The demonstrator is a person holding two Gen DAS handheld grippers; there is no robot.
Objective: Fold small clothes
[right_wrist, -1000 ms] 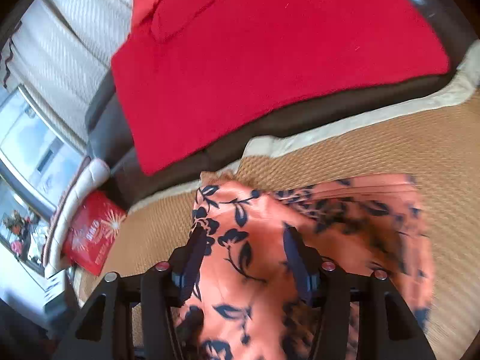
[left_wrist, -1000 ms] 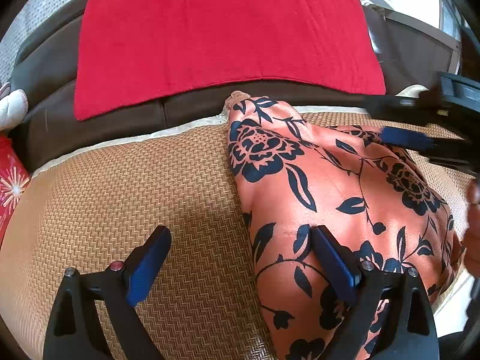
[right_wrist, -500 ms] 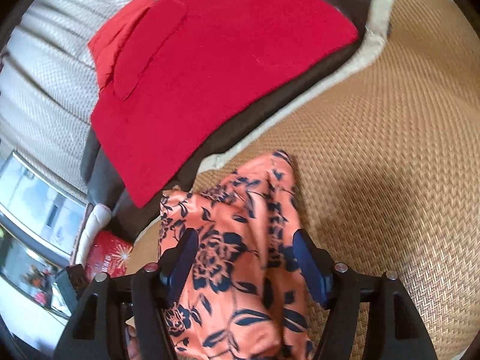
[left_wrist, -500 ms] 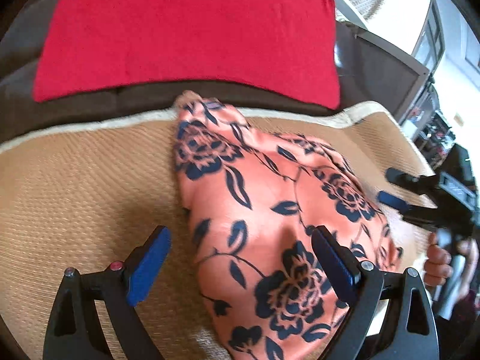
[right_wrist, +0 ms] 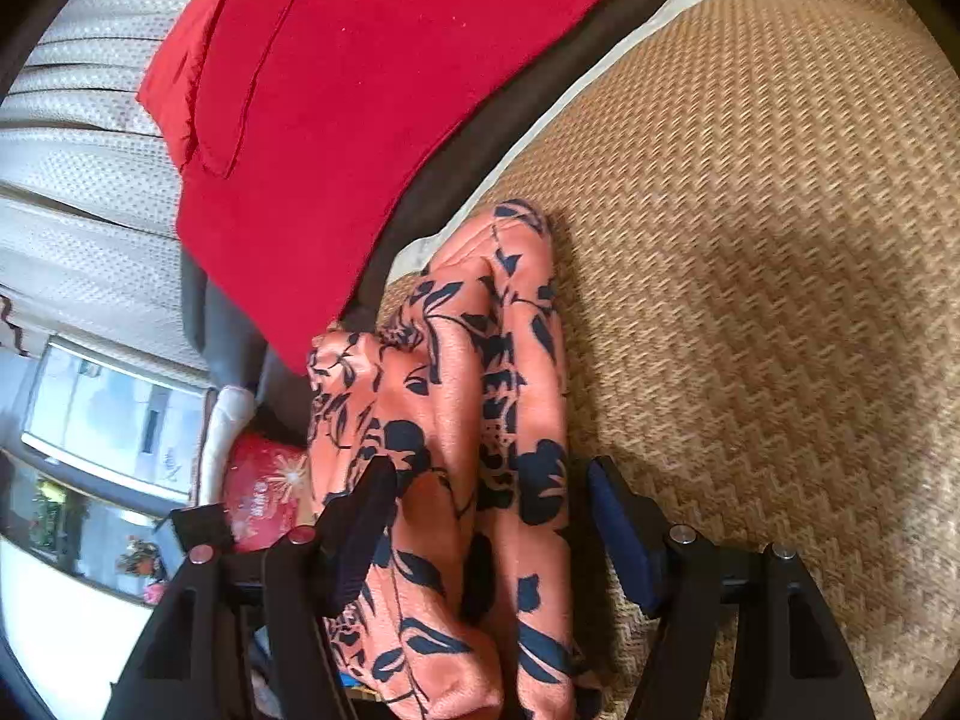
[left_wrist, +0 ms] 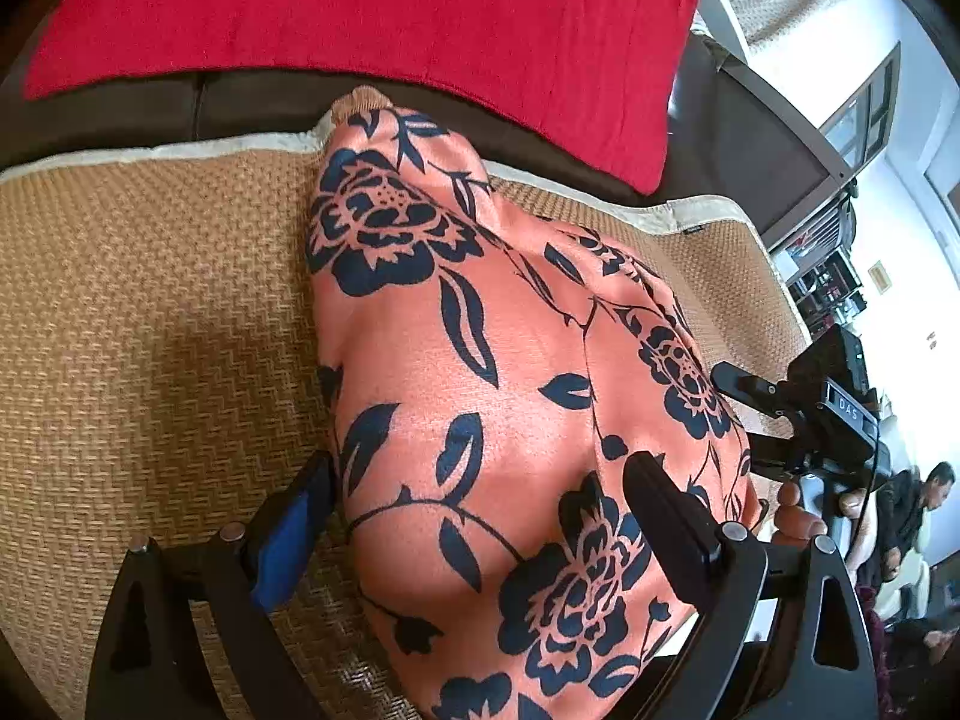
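Note:
An orange garment with dark blue flowers (left_wrist: 480, 360) lies bunched in a long heap on the woven seat mat (left_wrist: 150, 330). My left gripper (left_wrist: 480, 516) stands wide open astride the heap's near end. Its blue-padded left finger (left_wrist: 294, 534) sits at the cloth's edge and the other finger (left_wrist: 666, 528) rests over the cloth. In the right wrist view the garment (right_wrist: 468, 372) runs as folded ridges between the jaws of my right gripper (right_wrist: 486, 516), which is open with a gap at its right pad (right_wrist: 618, 528). The right gripper (left_wrist: 744, 417) also shows at the heap's right side, a hand (left_wrist: 798, 516) on its handle.
A red cloth (left_wrist: 360, 18) hangs over the dark brown sofa back (left_wrist: 252, 108) behind the mat. Bare mat (right_wrist: 750, 240) stretches right of the garment. A red patterned cushion (right_wrist: 264, 480) sits at the sofa's far end. A person (left_wrist: 924, 492) is in the room beyond.
The left view has swung over the garment, which now lies between both left fingers. The right gripper went from the heap's far end to its near right side, jaws slightly wider.

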